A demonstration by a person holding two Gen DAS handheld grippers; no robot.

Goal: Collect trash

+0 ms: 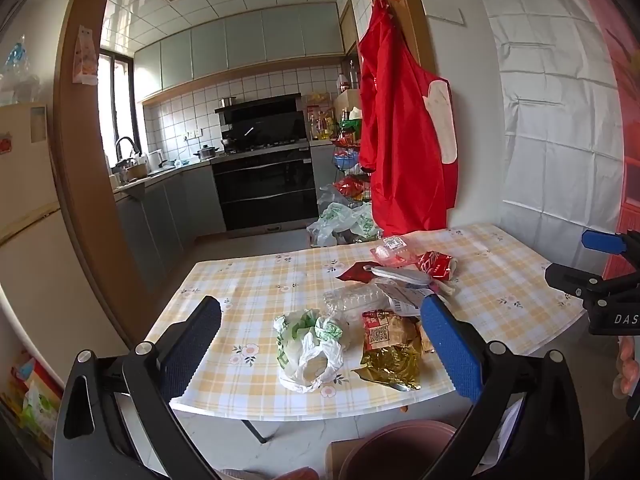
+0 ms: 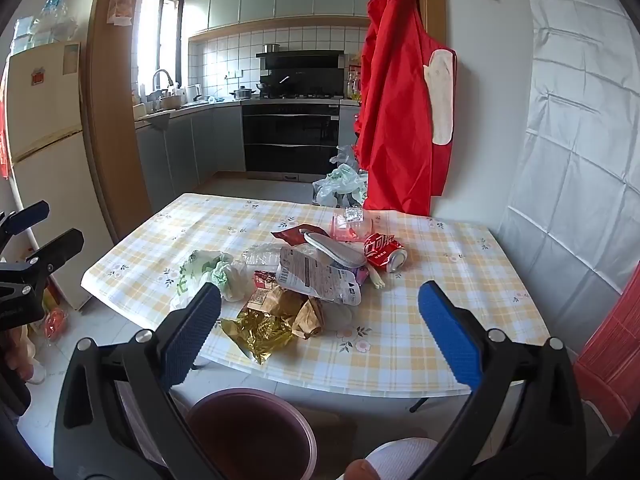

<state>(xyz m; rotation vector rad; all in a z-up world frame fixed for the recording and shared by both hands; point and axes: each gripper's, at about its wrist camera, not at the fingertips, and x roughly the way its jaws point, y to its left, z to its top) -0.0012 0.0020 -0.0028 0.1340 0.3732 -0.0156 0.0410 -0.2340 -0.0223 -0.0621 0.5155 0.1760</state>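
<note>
A heap of trash lies on the checked table point(image 1: 256, 284) point(image 2: 440, 320): a crumpled white and green plastic bag point(image 1: 310, 344) point(image 2: 218, 274), a gold foil wrapper point(image 1: 390, 360) point(image 2: 260, 334), a red soda can point(image 2: 384, 256) point(image 1: 436, 266), a clear plastic bottle point(image 1: 356, 300), a white printed pouch point(image 2: 316, 276) and a grey insole point(image 2: 334, 248). My left gripper point(image 1: 320, 344) is open in front of the table's near edge, with nothing between its pads. My right gripper point(image 2: 320, 320) is open too, short of the heap. A dark red bin point(image 2: 252, 432) point(image 1: 396, 452) stands on the floor under both.
A red apron point(image 1: 404, 132) hangs on the wall behind the table. Plastic bags point(image 1: 344, 224) lie on the kitchen floor beyond. A fridge point(image 2: 44, 160) stands at the left and a red chair point(image 2: 612, 360) at the right. The kitchen counters and oven are farther back.
</note>
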